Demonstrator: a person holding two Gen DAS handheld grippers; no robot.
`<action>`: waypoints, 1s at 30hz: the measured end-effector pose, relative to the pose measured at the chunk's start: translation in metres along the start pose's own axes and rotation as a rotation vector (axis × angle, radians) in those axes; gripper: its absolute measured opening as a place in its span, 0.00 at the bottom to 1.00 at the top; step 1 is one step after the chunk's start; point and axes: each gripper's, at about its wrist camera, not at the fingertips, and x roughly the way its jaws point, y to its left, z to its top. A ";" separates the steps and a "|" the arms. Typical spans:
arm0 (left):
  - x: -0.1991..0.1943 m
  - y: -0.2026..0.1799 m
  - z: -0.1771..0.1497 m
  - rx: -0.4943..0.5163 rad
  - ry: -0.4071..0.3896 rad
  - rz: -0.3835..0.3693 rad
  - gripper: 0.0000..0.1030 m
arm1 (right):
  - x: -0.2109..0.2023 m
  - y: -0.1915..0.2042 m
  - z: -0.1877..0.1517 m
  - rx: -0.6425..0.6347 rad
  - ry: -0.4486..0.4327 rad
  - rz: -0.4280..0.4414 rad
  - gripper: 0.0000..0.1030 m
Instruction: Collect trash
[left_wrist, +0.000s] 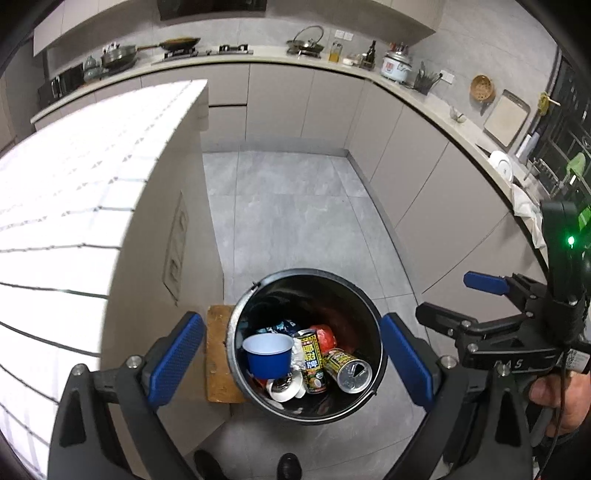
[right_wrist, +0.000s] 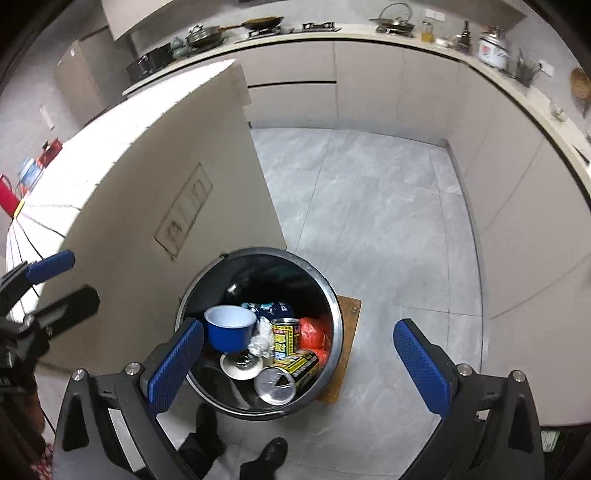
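White tablecloth with dark grid (left_wrist: 66, 206) seen at left. Left gripper (left_wrist: 291, 363) held wide apart, empty, above round black metal bin (left_wrist: 258, 286). Inside bin: blue paper cup (left_wrist: 269, 355), yellow drink cans (left_wrist: 345, 369), red wrapper (left_wrist: 325, 336). Right gripper (right_wrist: 297, 363) likewise spread, empty. Drop step judged done; more trash to be sought next.

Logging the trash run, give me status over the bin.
Left gripper open, empty. Right gripper open, empty. Both above black bin; blue cup, cans inside. Nothing in the way.
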 end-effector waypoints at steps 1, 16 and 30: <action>-0.007 0.000 0.000 0.006 -0.011 0.001 0.94 | -0.007 0.004 -0.001 0.006 -0.004 -0.005 1.00; -0.107 0.025 -0.032 -0.011 -0.095 0.034 0.95 | -0.119 0.049 -0.058 0.011 -0.092 -0.084 1.00; -0.180 0.042 -0.081 0.011 -0.161 0.072 0.95 | -0.190 0.115 -0.105 0.021 -0.152 -0.107 1.00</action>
